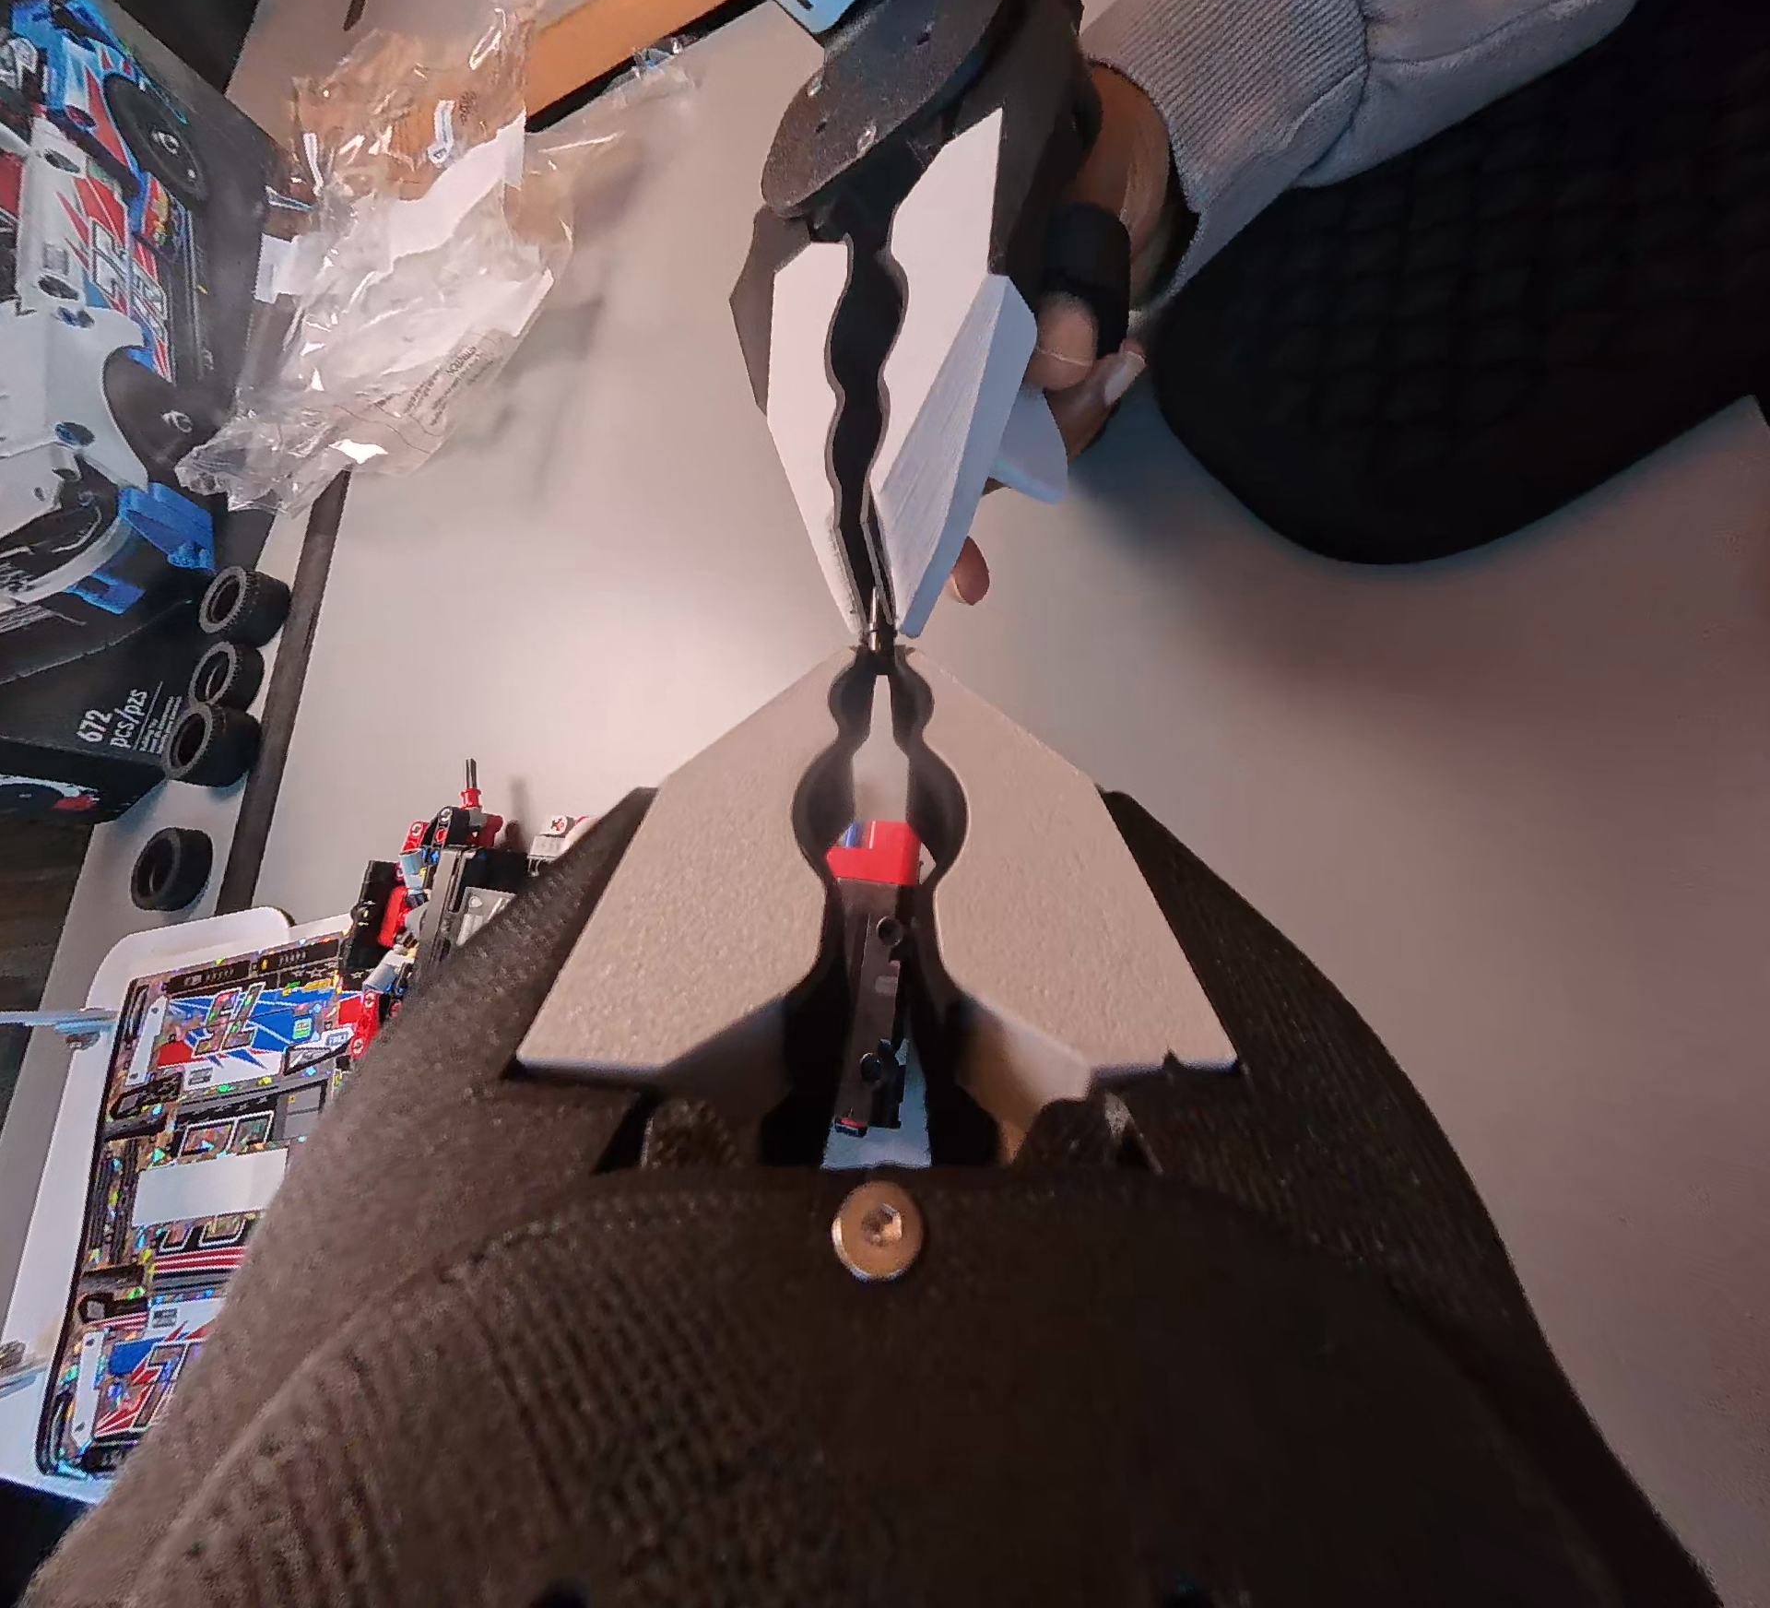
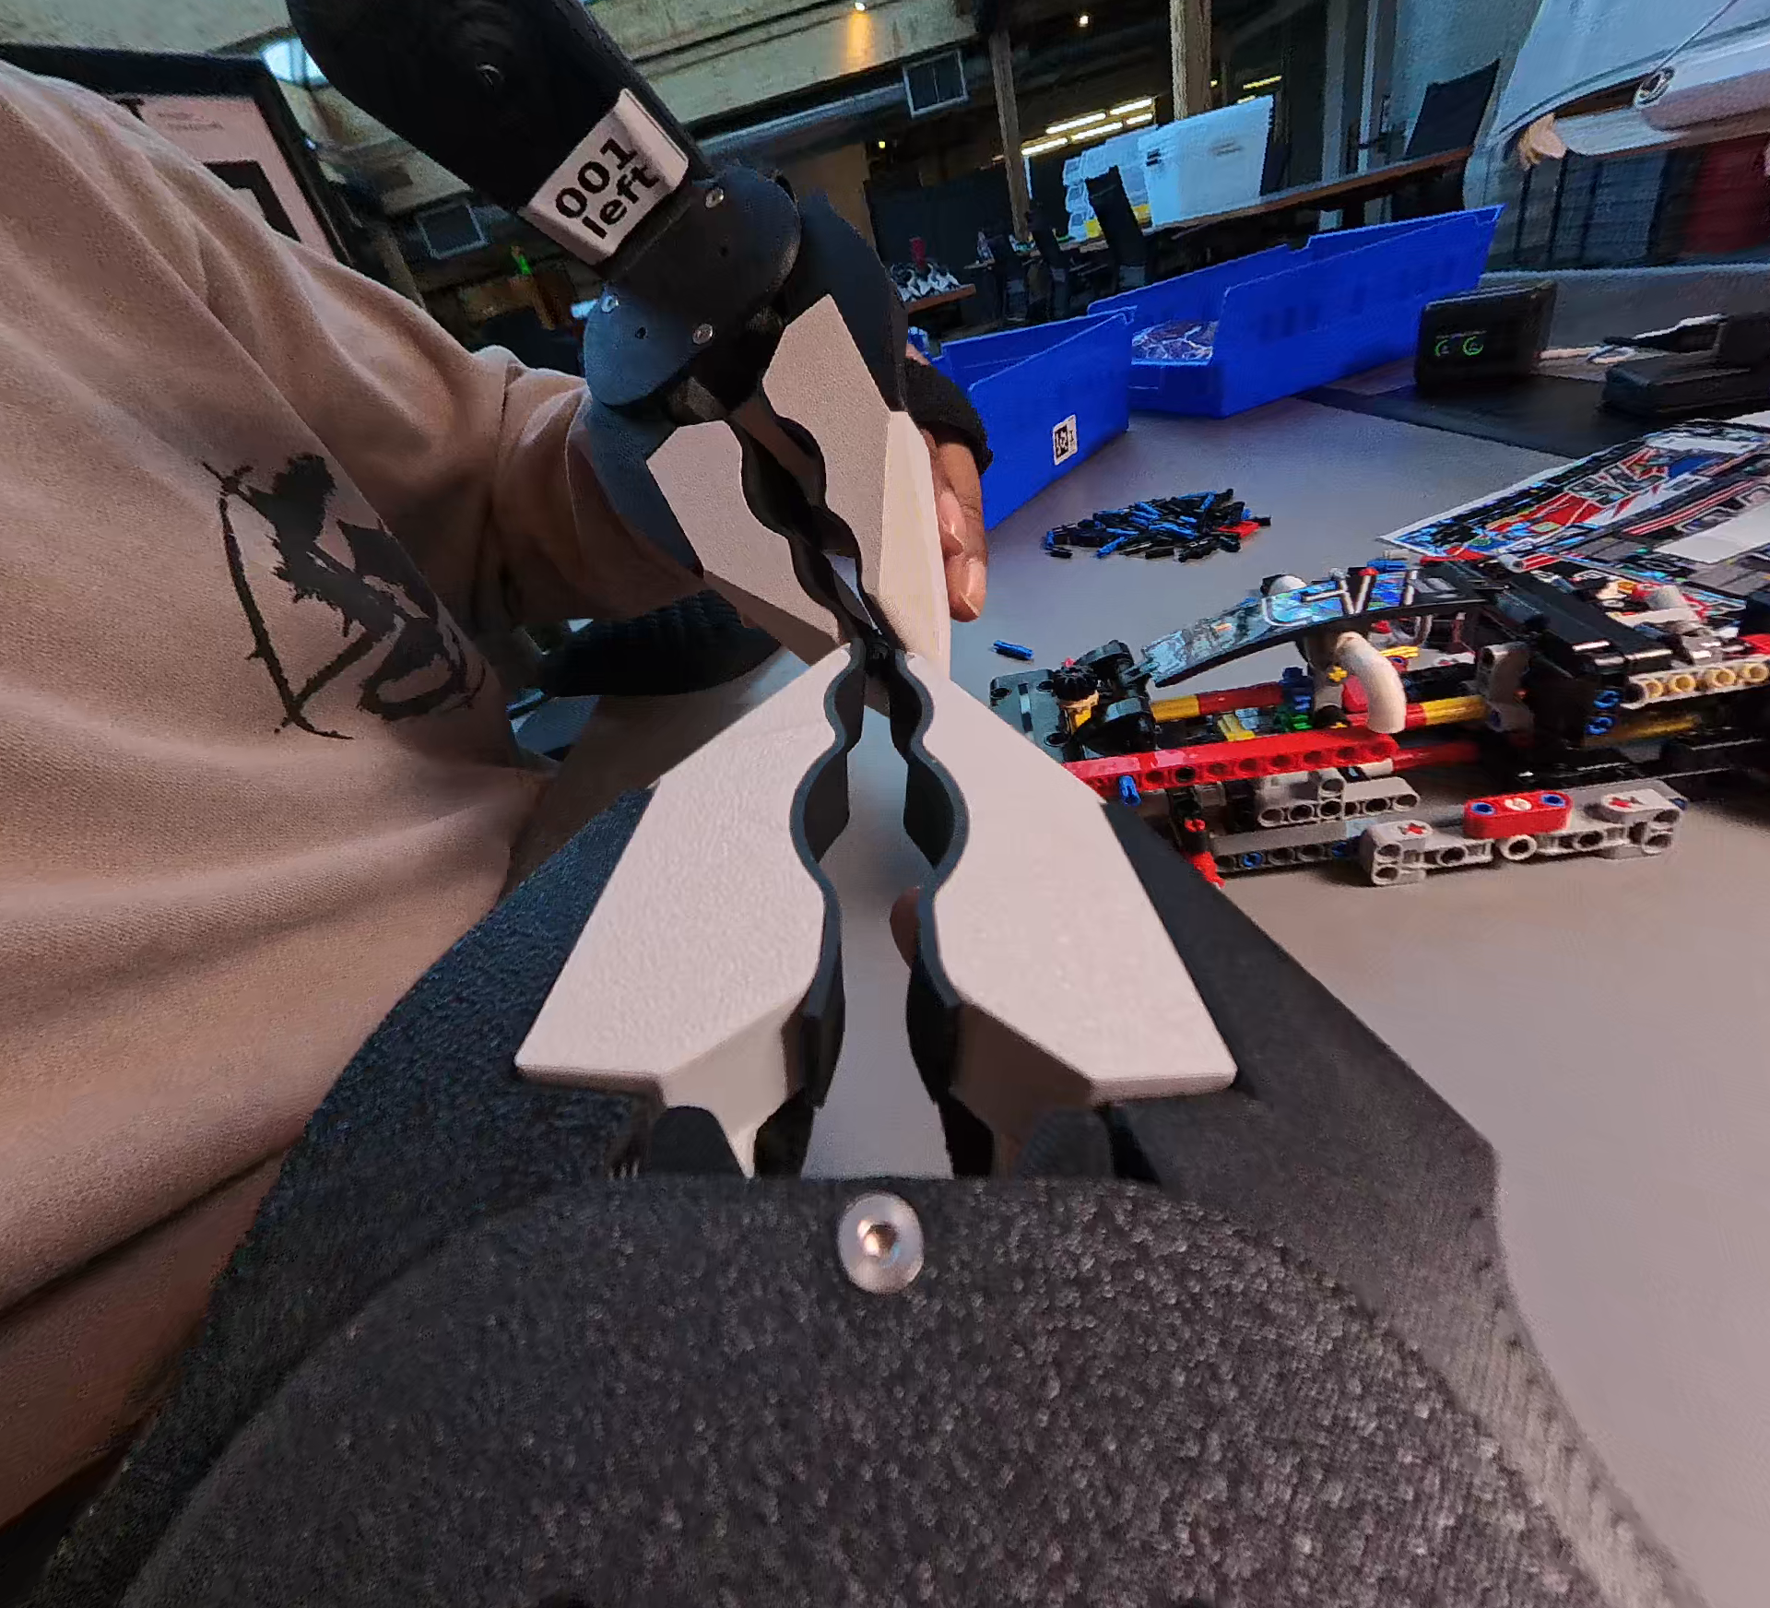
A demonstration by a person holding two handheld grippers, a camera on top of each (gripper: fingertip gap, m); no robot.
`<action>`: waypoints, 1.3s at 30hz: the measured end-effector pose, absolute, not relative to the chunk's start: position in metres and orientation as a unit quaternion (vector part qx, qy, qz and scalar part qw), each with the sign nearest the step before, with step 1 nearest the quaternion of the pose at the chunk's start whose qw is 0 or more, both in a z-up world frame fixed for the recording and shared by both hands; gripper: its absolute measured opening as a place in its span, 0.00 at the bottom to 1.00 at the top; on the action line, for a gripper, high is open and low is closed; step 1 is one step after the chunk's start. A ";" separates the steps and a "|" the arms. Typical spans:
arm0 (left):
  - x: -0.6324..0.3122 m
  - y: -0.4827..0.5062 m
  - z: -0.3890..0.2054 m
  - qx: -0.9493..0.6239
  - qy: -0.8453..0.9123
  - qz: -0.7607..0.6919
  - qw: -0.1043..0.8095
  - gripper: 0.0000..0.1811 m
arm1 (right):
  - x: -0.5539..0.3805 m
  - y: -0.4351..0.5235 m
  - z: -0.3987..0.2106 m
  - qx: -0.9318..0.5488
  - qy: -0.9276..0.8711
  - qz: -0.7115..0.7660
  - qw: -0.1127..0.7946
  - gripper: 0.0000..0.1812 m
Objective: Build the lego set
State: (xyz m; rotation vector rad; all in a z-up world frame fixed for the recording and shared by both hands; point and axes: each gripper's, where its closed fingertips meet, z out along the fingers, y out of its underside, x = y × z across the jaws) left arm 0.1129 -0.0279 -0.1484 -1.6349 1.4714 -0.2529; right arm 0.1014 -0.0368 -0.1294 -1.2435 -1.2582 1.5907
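1. The car (image 2: 1418, 700) is only half built, in my judgement. Its red and black frame lies on the table (image 2: 1437, 1083) at 3 o'clock of the right wrist view, with a curved printed panel on top, but no wheels are on it.
2. Four tyres (image 1: 225, 681) lie apart from the car at 9 o'clock of the left wrist view, beside the box (image 1: 86, 317). A pile of pins (image 2: 1154, 526) waits at 1 o'clock of the right wrist view. The sticker sheet (image 1: 182, 1160) looks mostly unused. So much work is left.
3. The left gripper (image 1: 879, 662) and the right gripper (image 2: 873, 660) meet tip to tip above the table. Both are closed almost fully. Between the tips sits a small black pin (image 1: 877, 625); the right gripper pinches it, and the left one seems to pinch its other end. I think this is a handover or a joining of small parts.
4. A red and black piece (image 1: 876, 939) shows through the gap of the left fingers; I cannot tell if it is held or only lies below.
5. Room: the table under the grippers is bare, so they can go down freely. The near table edge and the dark chair (image 1: 1485, 317) are close at 2 o'clock of the left wrist view. The empty bags (image 1: 402, 250) and blue bins (image 2: 1245, 345) stand well apart.
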 end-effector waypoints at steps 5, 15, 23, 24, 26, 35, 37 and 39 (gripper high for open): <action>0.097 -0.017 -0.146 -0.684 0.551 -0.124 0.462 0.15 | 0.099 -0.022 -0.140 -0.509 -0.504 0.575 0.396 0.01; 0.012 -0.005 -0.217 -0.763 0.485 -0.106 0.413 0.38 | 0.080 0.010 -0.213 -0.622 -0.603 0.401 0.299 0.01; 0.027 0.012 -0.229 -0.748 0.503 -0.050 0.430 0.37 | 0.075 0.009 -0.220 -0.644 -0.589 0.417 0.256 0.01; 0.027 0.012 -0.229 -0.745 0.505 -0.049 0.434 0.36 | 0.075 0.009 -0.220 -0.646 -0.586 0.417 0.254 0.01; 0.028 0.012 -0.226 -0.741 0.500 -0.053 0.445 0.32 | 0.074 0.009 -0.219 -0.649 -0.580 0.423 0.252 0.01; 0.026 0.021 -0.199 -0.748 0.441 -0.097 0.485 0.27 | 0.077 0.017 -0.196 -0.637 -0.525 0.494 0.274 0.01; 0.026 0.022 -0.195 -0.748 0.439 -0.098 0.488 0.27 | 0.077 0.021 -0.196 -0.645 -0.509 0.503 0.268 0.01; 0.027 0.022 -0.195 -0.745 0.444 -0.094 0.489 0.27 | 0.078 0.023 -0.192 -0.642 -0.499 0.516 0.269 0.01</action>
